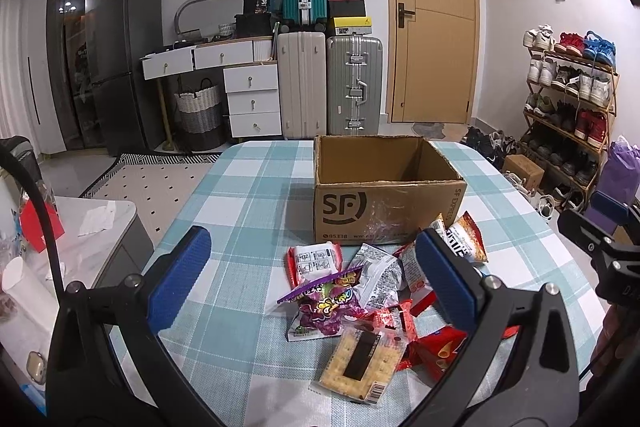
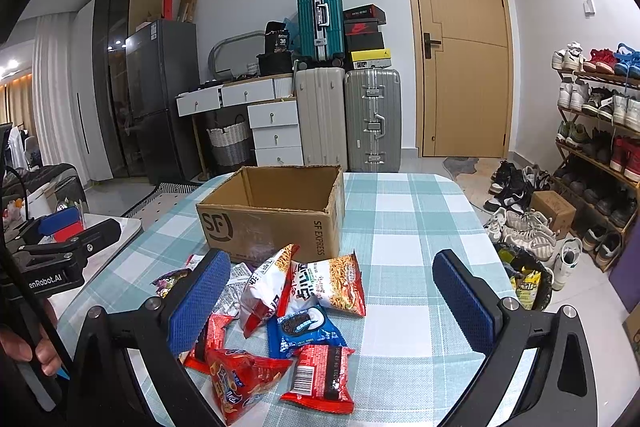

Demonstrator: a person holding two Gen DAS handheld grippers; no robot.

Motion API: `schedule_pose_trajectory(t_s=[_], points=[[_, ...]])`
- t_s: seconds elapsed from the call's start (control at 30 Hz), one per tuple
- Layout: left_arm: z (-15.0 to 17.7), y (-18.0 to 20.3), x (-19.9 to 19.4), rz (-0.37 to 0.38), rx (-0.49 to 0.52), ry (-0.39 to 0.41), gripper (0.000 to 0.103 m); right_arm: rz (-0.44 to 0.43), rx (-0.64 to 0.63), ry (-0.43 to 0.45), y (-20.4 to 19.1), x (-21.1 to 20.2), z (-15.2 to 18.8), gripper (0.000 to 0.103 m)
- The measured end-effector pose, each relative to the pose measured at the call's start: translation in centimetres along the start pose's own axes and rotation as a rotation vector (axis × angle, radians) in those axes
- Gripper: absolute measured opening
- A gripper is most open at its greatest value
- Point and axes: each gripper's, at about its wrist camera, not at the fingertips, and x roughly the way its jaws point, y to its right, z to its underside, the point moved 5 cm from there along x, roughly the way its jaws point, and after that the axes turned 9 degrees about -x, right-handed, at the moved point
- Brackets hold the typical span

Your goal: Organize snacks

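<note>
Left wrist view: both hand-held grippers, left (image 1: 312, 267) and right (image 2: 332, 289), spread wide and empty above heaped foil snack packets (image 1: 360, 291), open brown cardboard box (image 1: 384, 187) waiting just behind on checked counter (image 1: 248, 203).

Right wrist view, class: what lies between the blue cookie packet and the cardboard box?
Two noodle-snack bags lie between the blue cookie packet and the cardboard box, their tops close against the box front. The right wrist view shows it.
</note>
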Motion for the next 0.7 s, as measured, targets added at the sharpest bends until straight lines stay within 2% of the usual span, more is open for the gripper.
schedule_pose_trajectory(t_s=[0.7], points=[[0.08,-0.11,0.12,-0.002,-0.008,0.002,0.102,0.001,-0.001,0.003,-0.04,-0.04,0.05,0.103]])
